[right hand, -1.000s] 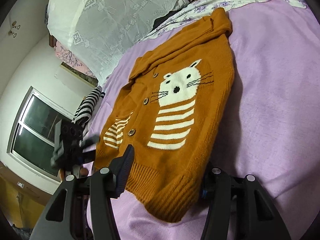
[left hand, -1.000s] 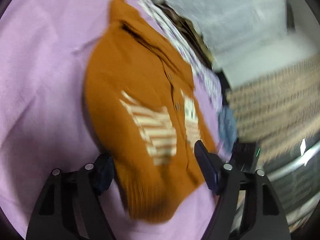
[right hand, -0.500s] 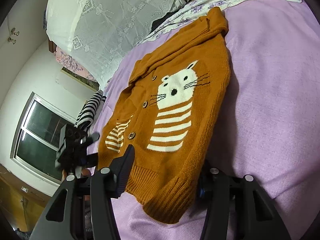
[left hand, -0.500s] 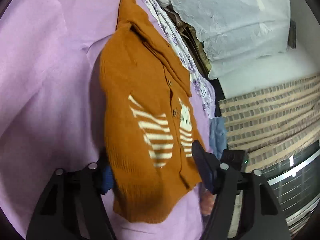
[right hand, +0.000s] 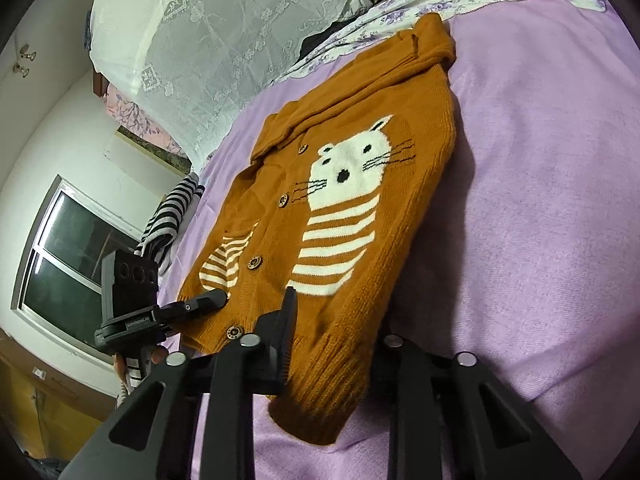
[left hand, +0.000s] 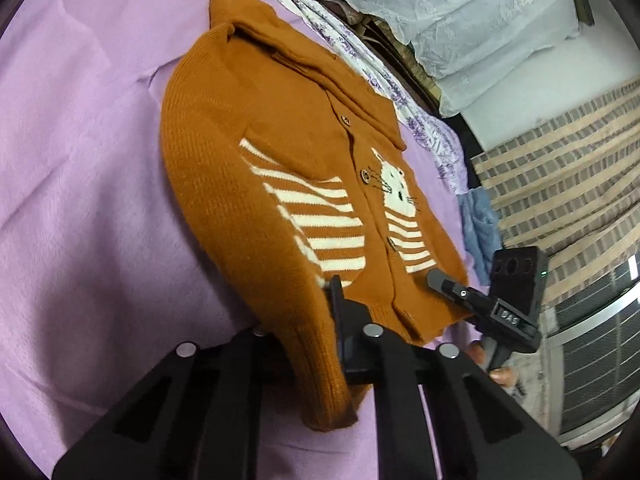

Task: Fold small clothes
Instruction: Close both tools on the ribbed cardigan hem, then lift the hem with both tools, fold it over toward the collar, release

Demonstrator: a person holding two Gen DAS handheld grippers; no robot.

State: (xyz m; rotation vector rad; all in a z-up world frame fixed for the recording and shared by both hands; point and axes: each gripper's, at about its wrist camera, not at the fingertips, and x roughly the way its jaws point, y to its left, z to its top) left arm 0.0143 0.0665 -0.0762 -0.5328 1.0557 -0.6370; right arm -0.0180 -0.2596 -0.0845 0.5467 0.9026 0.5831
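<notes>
An orange knit cardigan [left hand: 256, 152] with a white cat and cream stripes lies on a purple bedspread [left hand: 80, 200]; it also shows in the right wrist view [right hand: 352, 184]. My left gripper [left hand: 308, 320] is shut on the cardigan's ribbed hem at its left bottom corner. My right gripper [right hand: 332, 336] is shut on the hem at the right bottom corner. Each gripper shows in the other's view: the right one [left hand: 444, 282], the left one [right hand: 208, 300]. Both hem corners are lifted slightly off the bedspread.
A floral sheet [right hand: 460, 4] and a white lace cover [right hand: 224, 40] lie beyond the collar. A striped garment [right hand: 172, 216] hangs at the bed's left edge near a window [right hand: 68, 264]. A blue cloth [left hand: 478, 224] lies at the right edge.
Both grippers have closed on the cardigan's hem corners. They were open around the hem one second ago.
</notes>
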